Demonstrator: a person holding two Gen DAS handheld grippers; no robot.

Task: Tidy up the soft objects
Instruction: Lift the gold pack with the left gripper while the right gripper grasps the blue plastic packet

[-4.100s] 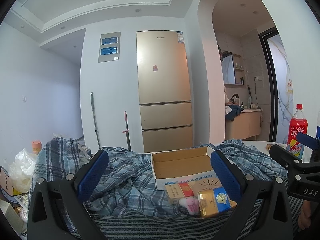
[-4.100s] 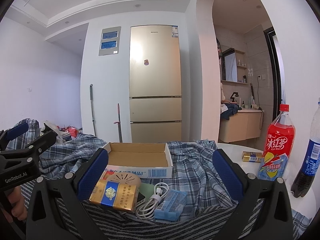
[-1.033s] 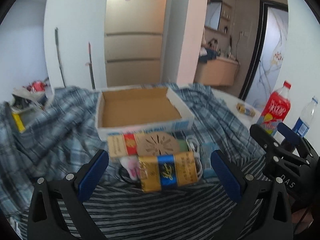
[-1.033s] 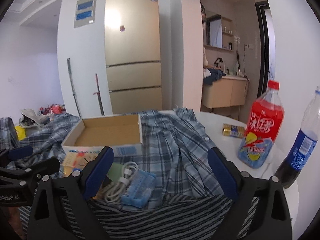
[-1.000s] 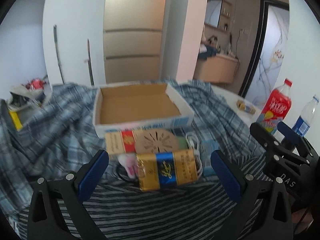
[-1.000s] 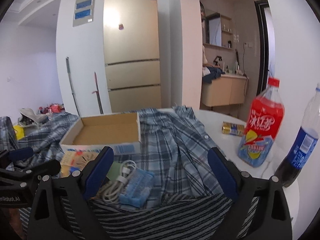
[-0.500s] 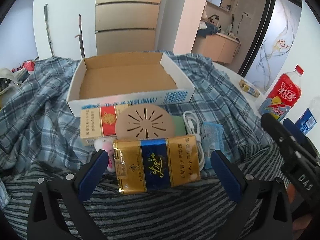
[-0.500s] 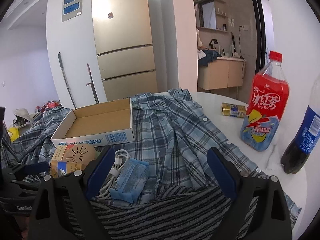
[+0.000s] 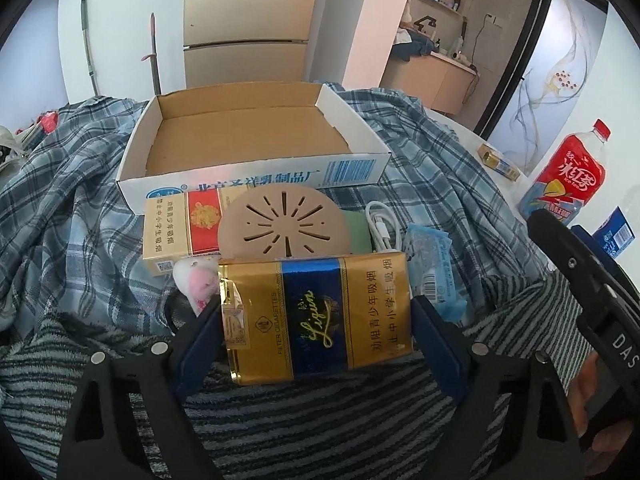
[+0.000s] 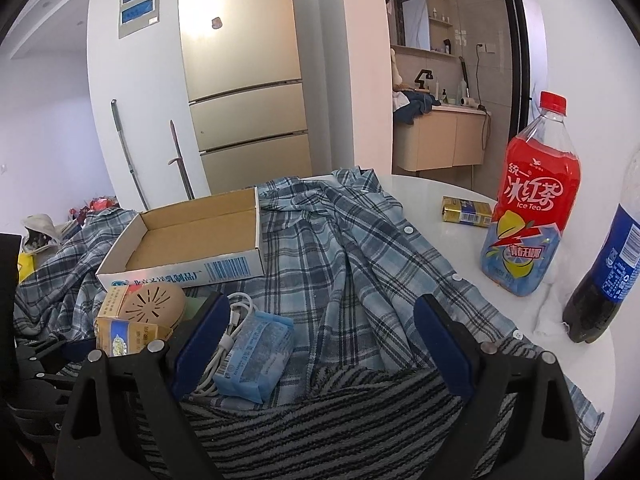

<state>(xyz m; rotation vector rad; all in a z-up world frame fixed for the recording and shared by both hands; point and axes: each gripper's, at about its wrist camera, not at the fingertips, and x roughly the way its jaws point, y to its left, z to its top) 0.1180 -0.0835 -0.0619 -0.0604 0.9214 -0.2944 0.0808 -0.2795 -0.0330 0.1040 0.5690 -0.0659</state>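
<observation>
Left gripper [image 9: 316, 322] closing, fingers flanking gold cigarette pack [image 9: 316, 320] before cardboard box [image 9: 256, 176]; right gripper [image 10: 320, 338] fingers apart, empty.

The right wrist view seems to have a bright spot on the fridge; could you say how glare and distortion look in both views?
Right wrist view: a bright glare patch on the fridge; walls bow, corners go black. Left wrist view: no such glare; sharp gold pack; same bowing.

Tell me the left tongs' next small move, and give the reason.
Probably finish closing on the gold and blue cigarette pack. The left tongs are closing with the pack between their blue pads, one at each short end, and they look not quite pressed on yet. The empty cardboard box sits just behind.
</observation>
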